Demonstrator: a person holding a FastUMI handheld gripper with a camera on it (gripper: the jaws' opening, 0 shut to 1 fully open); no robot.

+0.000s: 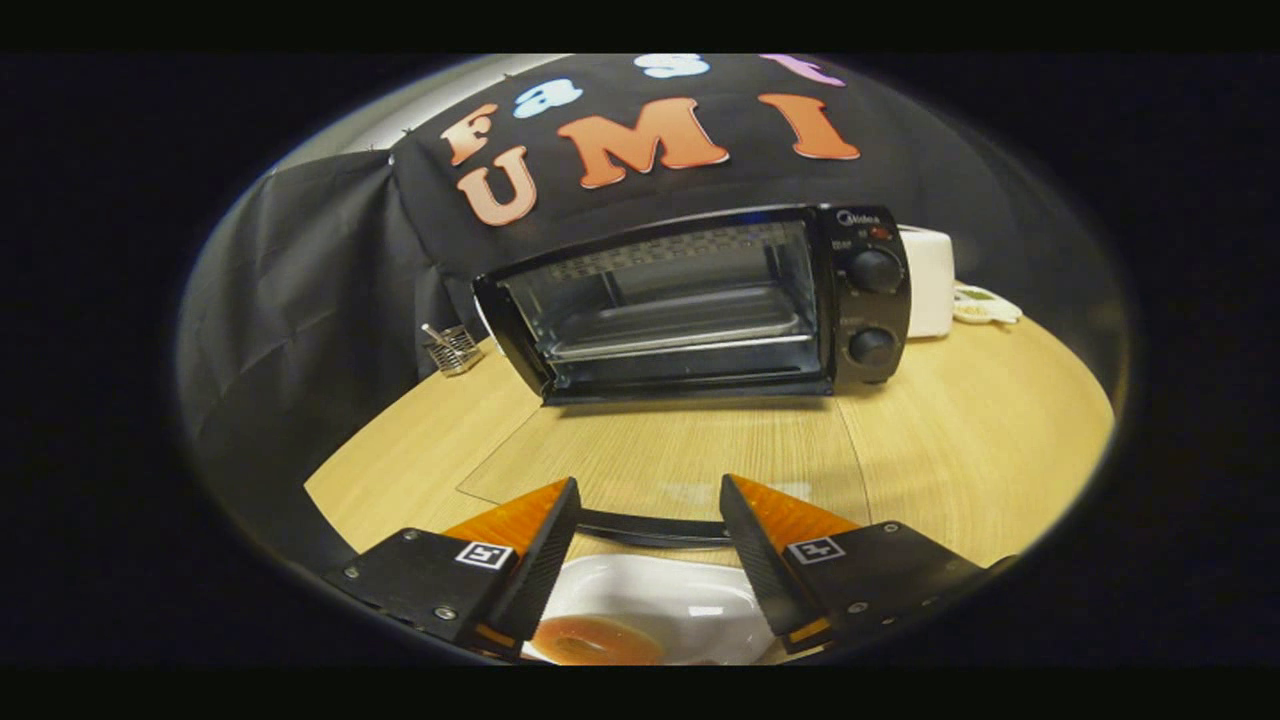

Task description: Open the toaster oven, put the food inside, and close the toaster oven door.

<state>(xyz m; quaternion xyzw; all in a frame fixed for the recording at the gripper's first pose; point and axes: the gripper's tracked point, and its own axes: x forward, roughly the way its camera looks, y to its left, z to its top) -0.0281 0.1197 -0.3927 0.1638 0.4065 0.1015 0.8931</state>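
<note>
The black toaster oven (700, 300) stands at the back of the wooden table (980, 440), two knobs on its right side. Its glass door (660, 450) is folded down flat on the table, and the dark door handle (650, 527) lies just ahead of my fingers. Inside, a metal tray (680, 325) rests on the rack. My gripper (650, 483) is open, fingers wide apart. Below and between them sits a white plate (690, 600) with a round browned piece of food (595, 640) by the left finger. Neither finger touches the plate or the food.
A white appliance (928, 280) stands behind the oven's right side, with a pale coiled cable (985, 305) beside it. A small wire holder (455, 348) sits at the oven's left near the black cloth wall. Bare tabletop lies to the right of the door.
</note>
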